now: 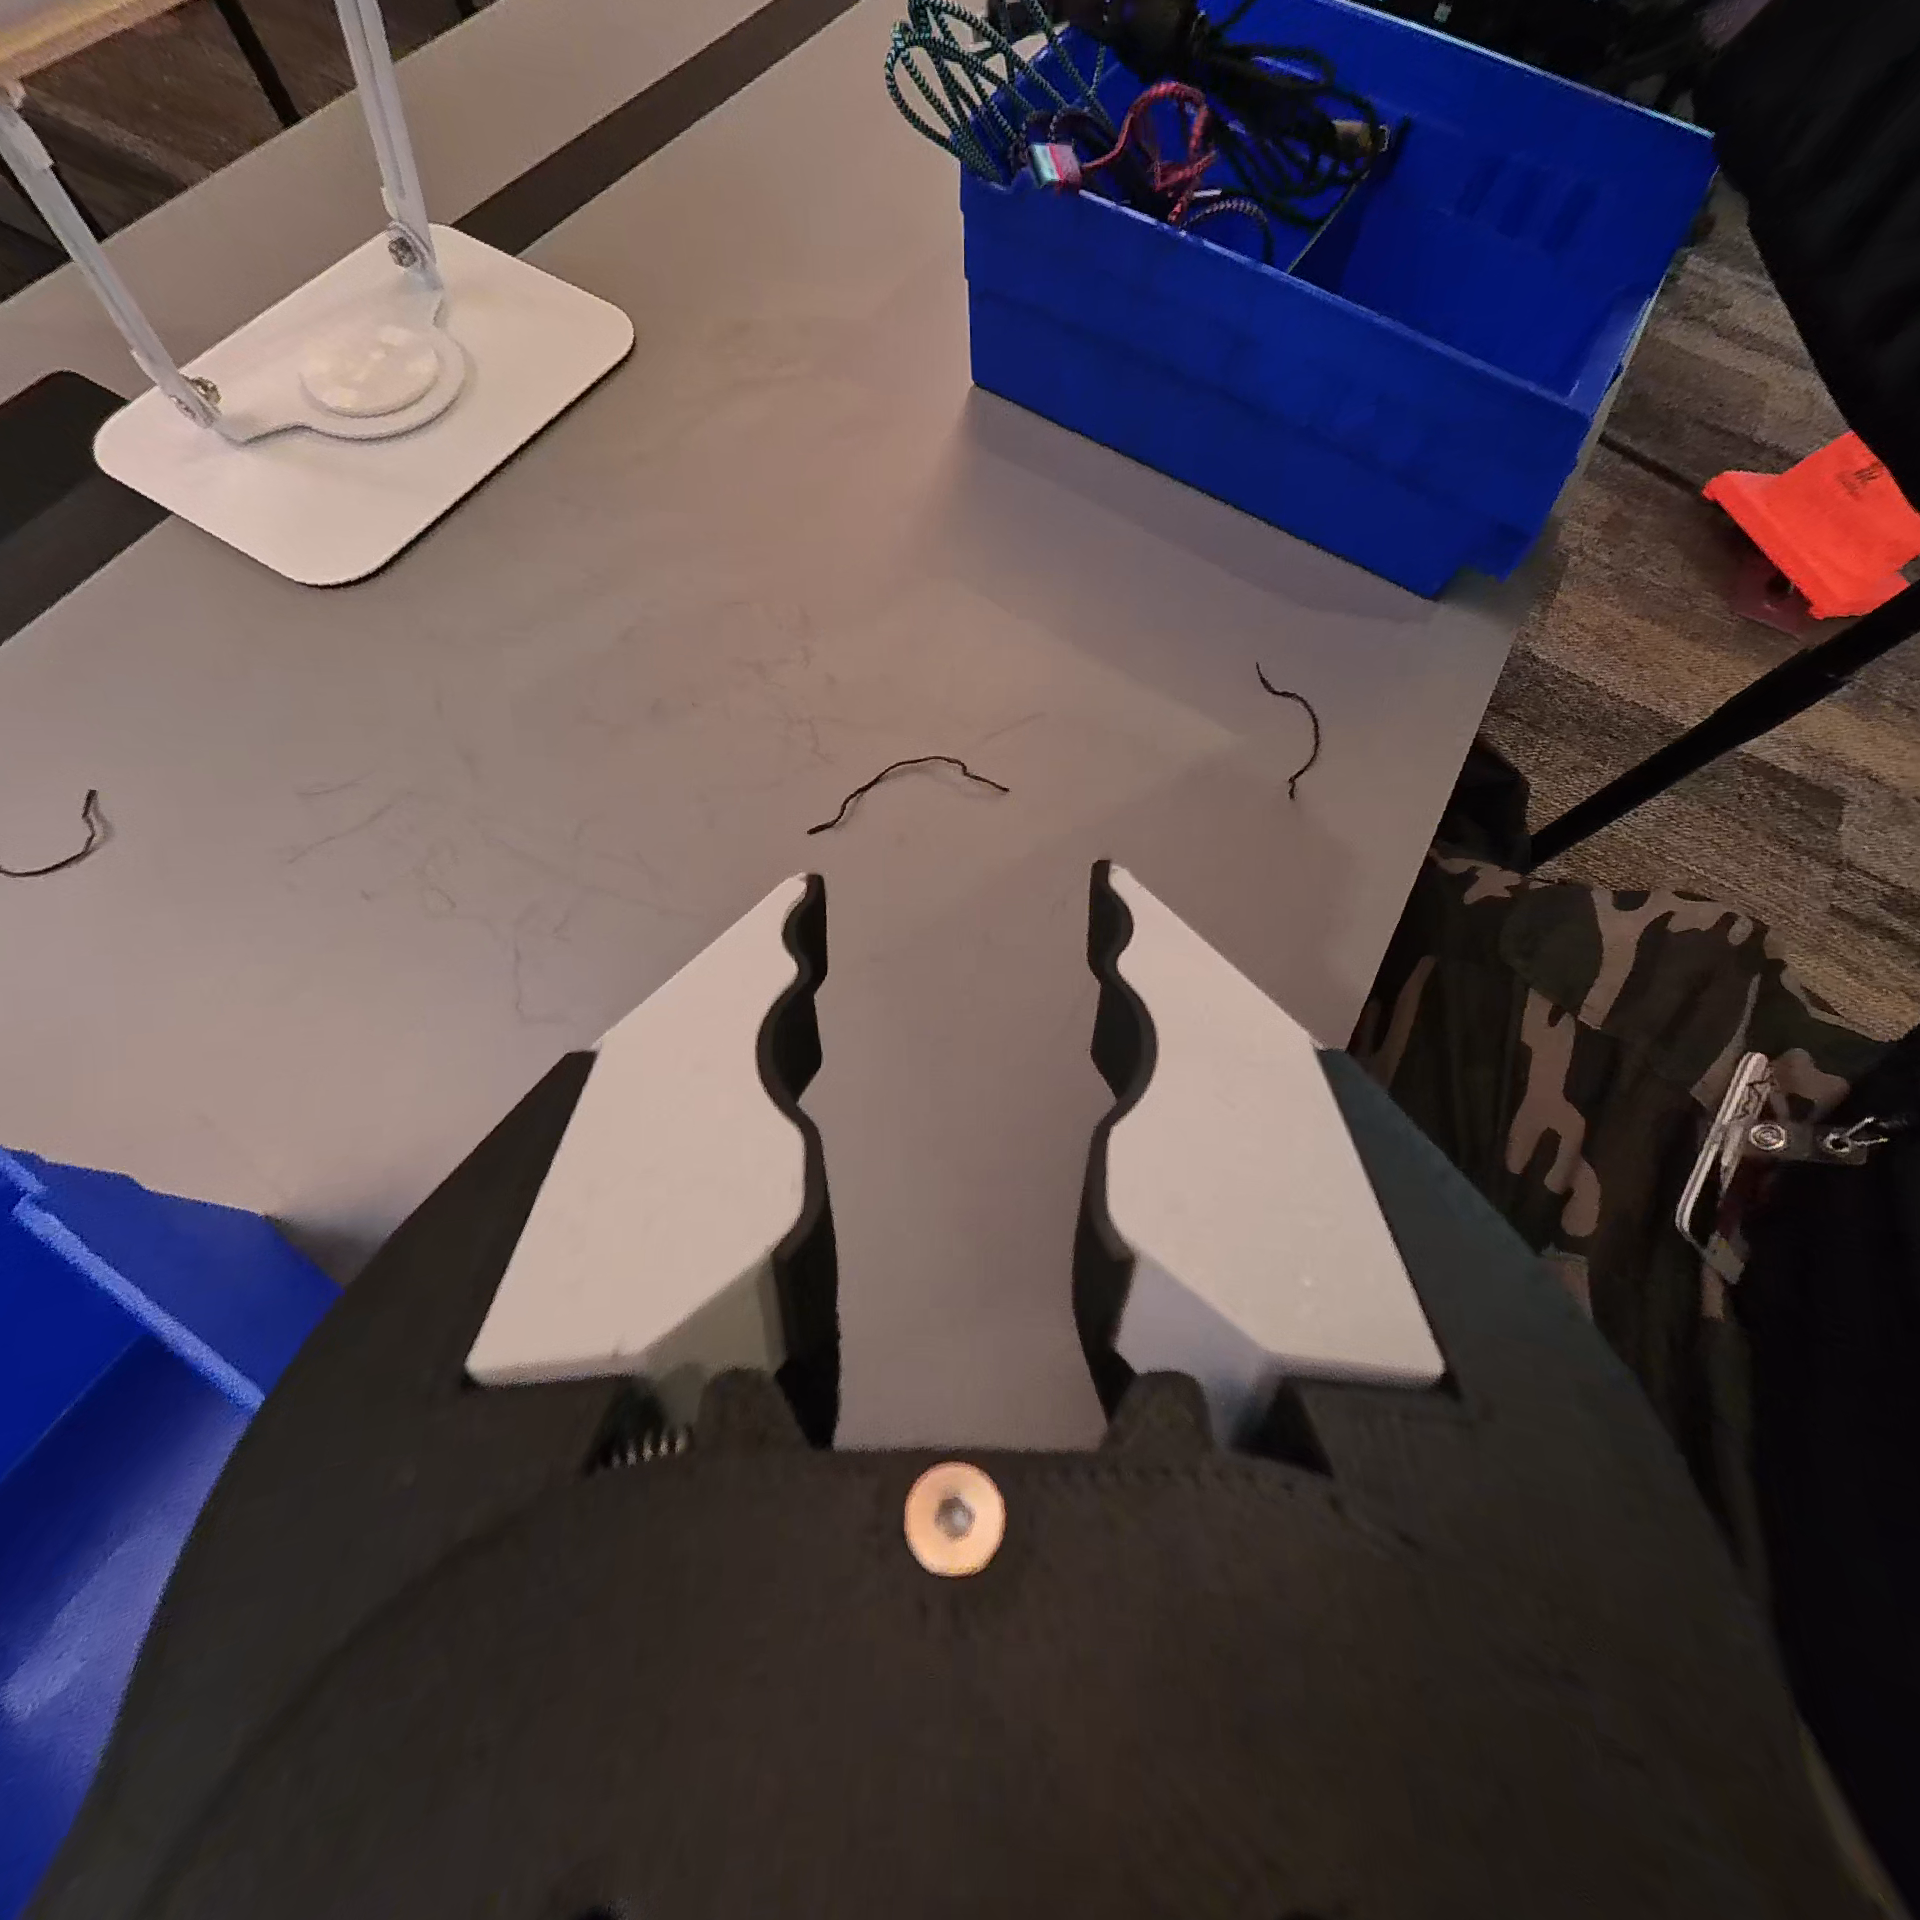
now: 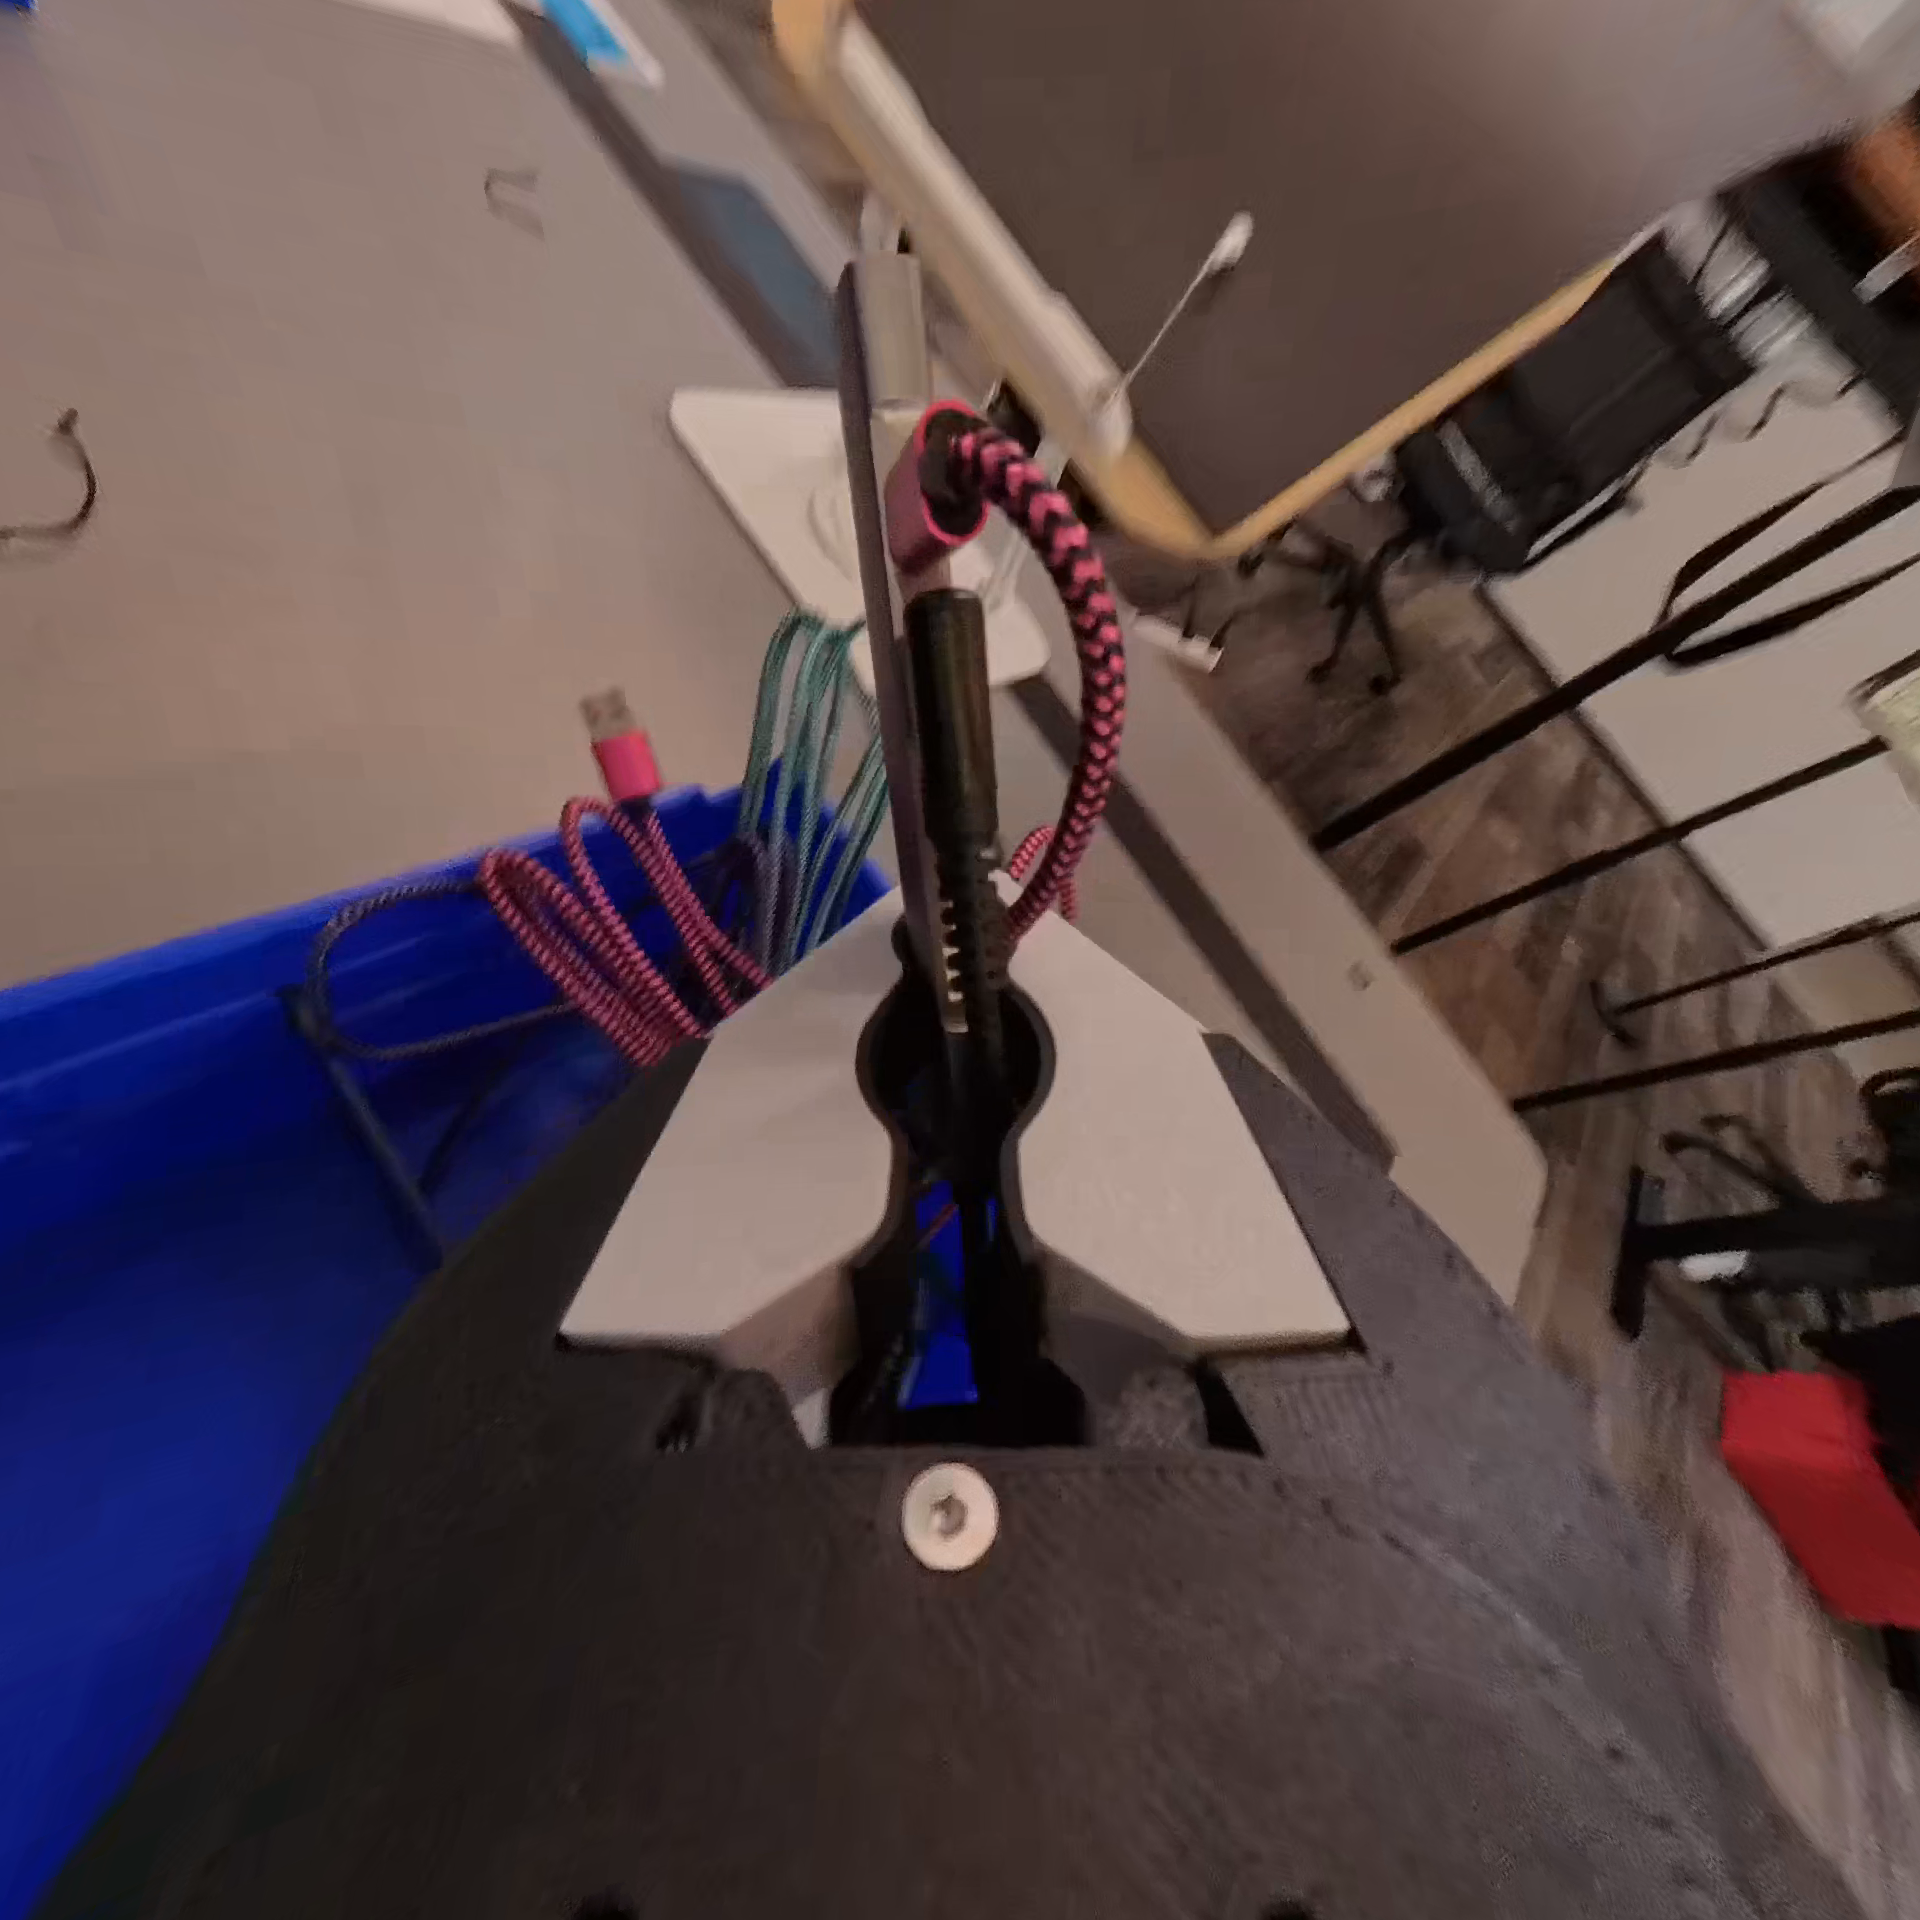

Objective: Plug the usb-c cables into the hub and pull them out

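Here the right gripper is clamped on a slim grey hub, lifted above the blue bin, edge-on to the right wrist camera, with a black plug and a pink-and-black braided cable seated along its right side. The left gripper hangs over the grey table, jaws apart and empty. To do this well, I judge the left should come in square to one plug, pinch its rigid shell rather than the braid, and pull straight along the port while the right holds firm. The pink loop arches near the black plug and could snag. More cables lie tangled in the far bin; a white stand base sits far left, and loose threads litter the tabletop.
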Motion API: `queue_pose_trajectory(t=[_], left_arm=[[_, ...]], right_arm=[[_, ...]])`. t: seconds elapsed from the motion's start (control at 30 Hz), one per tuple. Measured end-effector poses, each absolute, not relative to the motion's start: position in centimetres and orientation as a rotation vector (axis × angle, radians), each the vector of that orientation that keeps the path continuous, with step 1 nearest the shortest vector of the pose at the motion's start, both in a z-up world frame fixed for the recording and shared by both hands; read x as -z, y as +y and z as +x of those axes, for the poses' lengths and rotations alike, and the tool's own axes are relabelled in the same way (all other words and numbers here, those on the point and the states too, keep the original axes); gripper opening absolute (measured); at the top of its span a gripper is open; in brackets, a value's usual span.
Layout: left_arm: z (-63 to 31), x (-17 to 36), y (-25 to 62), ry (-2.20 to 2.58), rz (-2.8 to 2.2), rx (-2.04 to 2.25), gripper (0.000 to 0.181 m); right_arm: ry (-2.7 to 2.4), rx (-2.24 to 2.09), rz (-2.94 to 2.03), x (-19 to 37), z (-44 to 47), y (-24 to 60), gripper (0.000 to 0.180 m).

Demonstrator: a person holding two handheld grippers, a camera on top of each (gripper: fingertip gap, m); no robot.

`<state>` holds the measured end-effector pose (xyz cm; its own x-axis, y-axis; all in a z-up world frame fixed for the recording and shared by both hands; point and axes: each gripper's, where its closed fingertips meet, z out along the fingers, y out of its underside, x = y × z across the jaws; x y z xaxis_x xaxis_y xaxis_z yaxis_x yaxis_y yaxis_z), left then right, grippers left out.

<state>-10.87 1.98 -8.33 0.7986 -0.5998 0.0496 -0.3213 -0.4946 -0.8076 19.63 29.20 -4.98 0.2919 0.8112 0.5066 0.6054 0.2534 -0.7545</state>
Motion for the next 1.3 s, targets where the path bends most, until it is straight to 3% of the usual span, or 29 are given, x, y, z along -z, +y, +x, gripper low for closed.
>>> queue_pose_trajectory(t=[0.43,0.57,0.63,0.67,0.93,1.07,1.3], left_arm=[[-11.4,8.5,1.0,0.683,-2.146,0.380,0.049],[-13.0,7.6,1.0,0.638,-2.145,0.280,0.058],[-14.7,6.4,0.9,0.601,-2.124,0.201,0.059],[-15.7,5.9,0.7,0.576,-2.118,0.172,0.061],[-29.4,5.8,-1.4,0.227,-2.231,-0.153,0.073],[-35.4,7.9,-3.9,0.012,-2.325,-0.167,0.085],[-42.2,14.7,-8.5,-0.283,-2.557,-0.053,0.088]], right_arm=[[-1.783,-0.071,-2.110,20.9,21.2,26.1,0.009],[-1.808,-0.104,-2.167,19.9,21.2,25.7,0.025],[-1.770,-0.094,-2.166,18.5,21.8,25.6,0.067],[-1.743,-0.090,-2.158,17.7,22.0,25.6,0.079],[-1.309,-0.108,-2.087,11.3,26.5,26.1,0.084],[-1.096,-0.086,-2.212,13.0,31.4,25.3,0.087],[-1.050,-0.036,-2.406,19.5,35.7,22.8,0.094]])
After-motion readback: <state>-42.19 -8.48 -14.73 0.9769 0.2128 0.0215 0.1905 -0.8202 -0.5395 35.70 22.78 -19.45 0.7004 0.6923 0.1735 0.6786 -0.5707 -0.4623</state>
